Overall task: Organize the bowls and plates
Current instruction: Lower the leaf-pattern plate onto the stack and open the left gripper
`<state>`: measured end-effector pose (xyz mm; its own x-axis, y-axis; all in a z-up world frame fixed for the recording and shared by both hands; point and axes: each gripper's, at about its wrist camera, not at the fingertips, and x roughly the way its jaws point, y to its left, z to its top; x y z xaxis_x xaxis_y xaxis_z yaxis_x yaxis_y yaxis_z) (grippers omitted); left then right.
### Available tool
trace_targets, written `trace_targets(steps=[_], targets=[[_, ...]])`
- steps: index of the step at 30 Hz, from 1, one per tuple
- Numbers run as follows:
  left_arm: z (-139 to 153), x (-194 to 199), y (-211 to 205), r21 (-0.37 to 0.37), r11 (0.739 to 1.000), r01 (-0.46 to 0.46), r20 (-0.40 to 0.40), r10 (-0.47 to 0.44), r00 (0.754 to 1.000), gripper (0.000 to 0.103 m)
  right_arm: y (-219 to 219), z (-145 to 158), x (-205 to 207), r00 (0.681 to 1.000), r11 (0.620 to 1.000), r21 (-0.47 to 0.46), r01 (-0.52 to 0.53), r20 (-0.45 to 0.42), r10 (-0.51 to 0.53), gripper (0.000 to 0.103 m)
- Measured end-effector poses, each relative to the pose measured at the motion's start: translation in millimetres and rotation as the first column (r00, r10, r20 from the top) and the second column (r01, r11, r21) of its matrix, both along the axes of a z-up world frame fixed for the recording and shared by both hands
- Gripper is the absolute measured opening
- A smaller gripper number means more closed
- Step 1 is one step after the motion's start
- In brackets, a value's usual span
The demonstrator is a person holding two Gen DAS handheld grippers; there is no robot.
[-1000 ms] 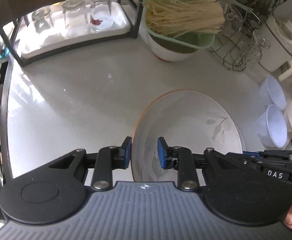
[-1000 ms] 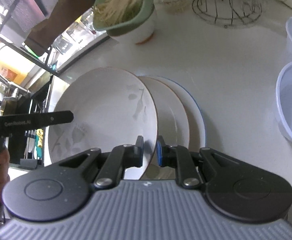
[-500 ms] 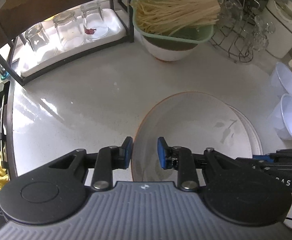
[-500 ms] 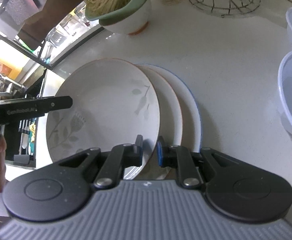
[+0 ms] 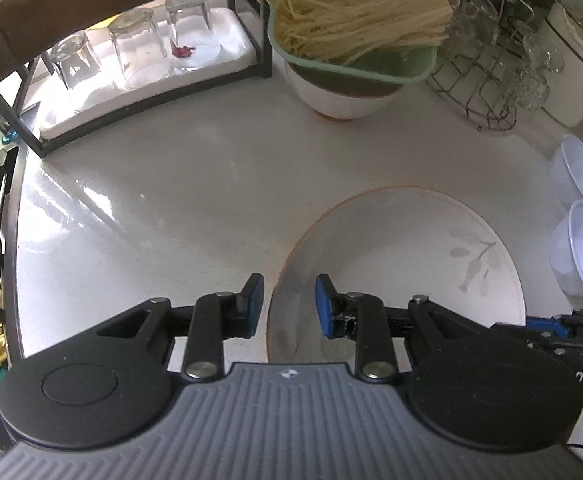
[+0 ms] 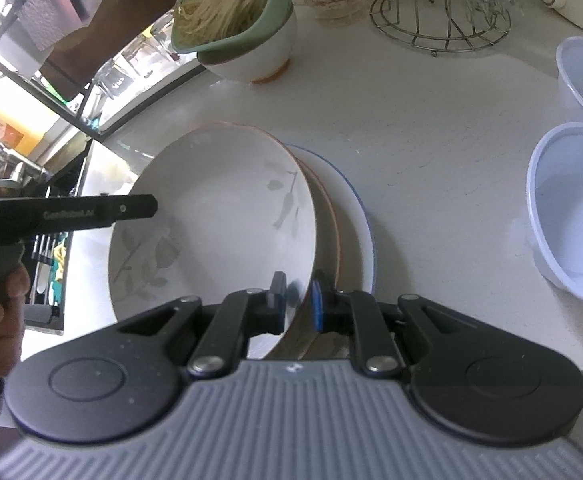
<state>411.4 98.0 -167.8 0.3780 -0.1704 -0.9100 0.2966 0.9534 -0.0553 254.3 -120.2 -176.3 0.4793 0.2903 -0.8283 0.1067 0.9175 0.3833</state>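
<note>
Between both tongs, left tongs (image 5: 287, 300) parted astride and right tongs (image 6: 296, 301) pinching the rim: white leaf-patterned ceramic plate (image 6: 219, 216) atop two plates; beyond right tongs, two translucent plastic bowls (image 6: 571, 216) unstacked on the desk (image 5: 171, 184).

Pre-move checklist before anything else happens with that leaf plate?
1. Right gripper on the leaf plate rim: ok, fingers straddle the near edge, though full clamp cannot be told.
2. Left gripper grip: not ok, fingers stand apart around the plate's left rim, not closed on it.
3. Plate seated on the stack: not ok, it tilts up off the orange-rimmed plate and blue-rimmed plate beneath.
4. Clearance to the two plastic bowls: ok, apart to the right.
5. Noodle bowl: ok, well behind the plates.
6. Stack alignment: cannot tell, lower plates mostly hidden.
</note>
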Motion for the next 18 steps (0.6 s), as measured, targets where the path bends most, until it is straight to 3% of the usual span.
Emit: trace_targets(steps=[3,10,18], targets=[[-2.8,-3.4,-2.0,0.02,1.0,-0.014,0.003,0.014,1.0,0.032,-2.7,-0.9,-1.4,1.0,1.0,0.012,0.001,0.008,-0.001,0.015],[5.4,-16.7,3.5,-0.042,0.994,-0.105,0.021,0.106,0.994,0.033,-7.0,6.5,-4.4,0.999,1.0,0.012,0.02,0.038,-0.02,0.015],[9.1,-37.7,-1.2,-0.028,0.986,-0.162,0.038,0.163,0.986,0.033,-12.5,8.2,-4.6,0.997,1.0,-0.003,0.027,0.075,-0.027,0.015]])
